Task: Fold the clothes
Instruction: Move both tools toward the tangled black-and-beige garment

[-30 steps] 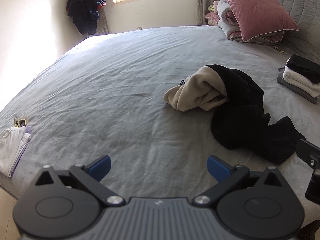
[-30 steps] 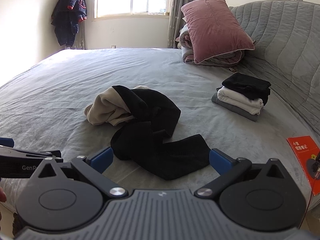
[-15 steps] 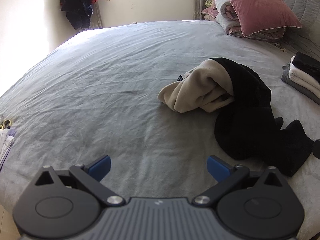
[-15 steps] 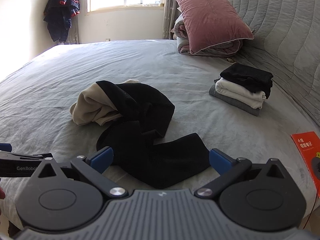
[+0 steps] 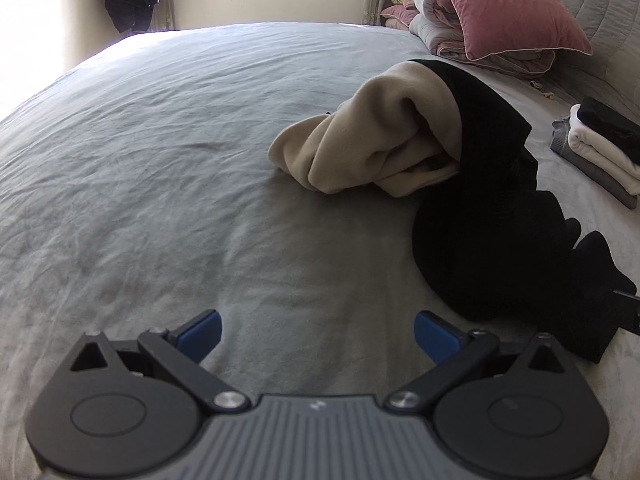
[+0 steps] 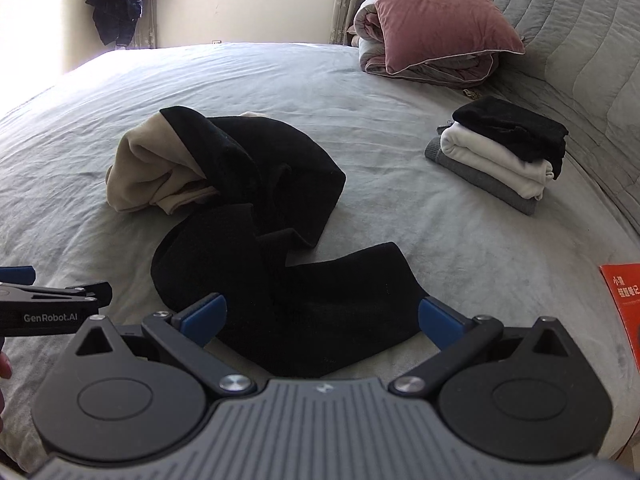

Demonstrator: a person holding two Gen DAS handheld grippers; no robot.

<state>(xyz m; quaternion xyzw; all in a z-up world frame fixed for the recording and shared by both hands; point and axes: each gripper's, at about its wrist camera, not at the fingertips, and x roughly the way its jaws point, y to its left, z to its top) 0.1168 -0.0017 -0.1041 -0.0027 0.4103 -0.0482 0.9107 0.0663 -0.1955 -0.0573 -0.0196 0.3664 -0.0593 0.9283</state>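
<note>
Left gripper [image 5: 318, 336] low in the left wrist frame, jaws spread wide, blue fingertips [image 5: 200, 330] apart over bare grey bed sheet [image 5: 160, 160], holding nothing and touching no cloth. Right gripper [image 6: 322, 320] at the bottom of the right wrist frame, jaws likewise spread wide and empty, with the near end of the black garment [image 6: 280, 264] lying between the fingertips [image 6: 204, 316]; contact with the cloth not clear. Black garment crumpled in the middle of the frame, inside turned out at its far end to show a beige lining [image 6: 152, 168], left of centre. Same heap in the right half of the left wrist frame [image 5: 480, 200]. Stack of folded clothes [image 6: 504, 152] at right, well apart from the heap, black on white on grey. Pink pillow [image 6: 436, 12] on a rolled quilt [image 6: 452, 66], upper right. Red booklet [image 6: 624, 304] at the right edge. Dark jacket [image 6: 120, 0] hanging in the upper left corner.
</note>
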